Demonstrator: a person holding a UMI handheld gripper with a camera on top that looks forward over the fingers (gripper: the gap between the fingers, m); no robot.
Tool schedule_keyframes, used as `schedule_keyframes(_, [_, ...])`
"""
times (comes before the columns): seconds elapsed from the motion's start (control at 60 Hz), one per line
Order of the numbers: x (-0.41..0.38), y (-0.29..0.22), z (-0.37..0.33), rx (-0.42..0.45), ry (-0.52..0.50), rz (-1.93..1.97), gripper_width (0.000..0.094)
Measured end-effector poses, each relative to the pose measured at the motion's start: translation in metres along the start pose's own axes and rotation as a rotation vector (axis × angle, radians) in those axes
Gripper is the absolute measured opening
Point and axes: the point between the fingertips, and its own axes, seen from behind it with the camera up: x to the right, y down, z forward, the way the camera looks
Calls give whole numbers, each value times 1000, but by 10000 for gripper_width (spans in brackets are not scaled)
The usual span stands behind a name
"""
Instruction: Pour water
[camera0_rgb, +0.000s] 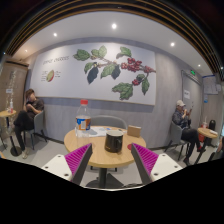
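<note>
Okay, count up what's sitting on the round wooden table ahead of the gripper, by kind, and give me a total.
Bottles: 1, the red-capped bottle
Cups: 1, the dark cup
Boxes: 1, the cardboard box
Total: 3 on the round table

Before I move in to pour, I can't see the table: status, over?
Tongs open, holding nothing. Bottle upright on round table, beyond left finger; dark cup ahead between fingers. Cardboard box beside cup; path clear.
</note>
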Motion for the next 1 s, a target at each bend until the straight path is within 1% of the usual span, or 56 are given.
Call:
schedule_keyframes(0.233, [15, 9, 4, -16, 19, 61, 841])
schedule_keyframes(0.3, [20, 11, 5, -19, 6, 71, 841])
schedule_keyframes(0.383, [0, 2, 7, -18, -28, 74, 841])
schedule_keyframes(0.5, [-34, -6, 29, 9, -96, 76, 836])
schedule_keyframes(0.667, [-92, -26, 79, 15, -177, 124, 836])
schedule_keyframes(0.833, [-127, -42, 141, 33, -160, 127, 839])
schedule_keyframes(0.967, [-135, -46, 188, 55, -113, 79, 832])
schedule_keyframes(1.0, [-134, -46, 198, 54, -91, 53, 812])
